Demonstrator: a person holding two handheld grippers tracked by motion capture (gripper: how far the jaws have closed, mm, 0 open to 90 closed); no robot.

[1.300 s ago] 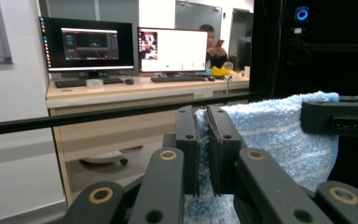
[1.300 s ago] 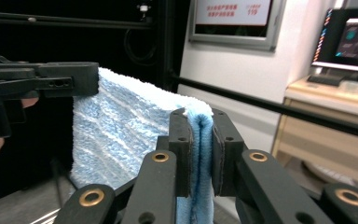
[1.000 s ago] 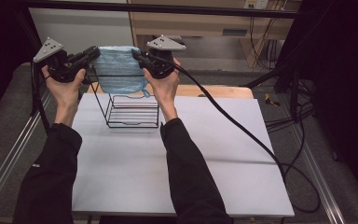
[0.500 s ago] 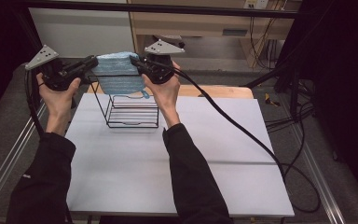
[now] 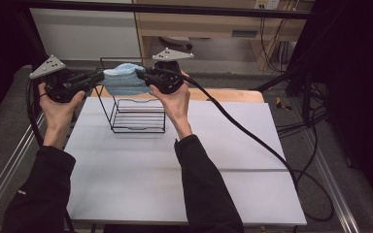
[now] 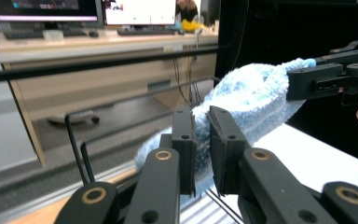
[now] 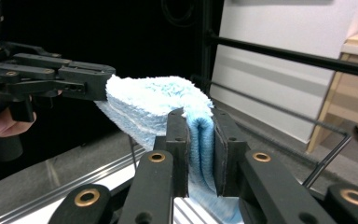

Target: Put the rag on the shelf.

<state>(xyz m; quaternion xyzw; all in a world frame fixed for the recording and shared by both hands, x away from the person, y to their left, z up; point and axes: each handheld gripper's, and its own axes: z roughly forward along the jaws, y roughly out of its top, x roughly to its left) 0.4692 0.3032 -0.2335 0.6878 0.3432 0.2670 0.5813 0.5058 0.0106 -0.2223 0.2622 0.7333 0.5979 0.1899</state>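
Two hand-held grippers hold a folded blue towel in the air above a black wire rack.

The left gripper (image 5: 95, 77) pinches the blue towel (image 5: 124, 79) at its left end; the right gripper (image 5: 142, 76) clamps its right end. The wire rack (image 5: 137, 114) stands below on the white table (image 5: 213, 160), near the far edge. The table's front and right lie open; cables (image 5: 252, 138) trail off rightward.

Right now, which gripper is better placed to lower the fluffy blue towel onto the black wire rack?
Probably neither alone: the left gripper and right gripper each clamp an end of the fluffy blue towel, level above the black wire rack.
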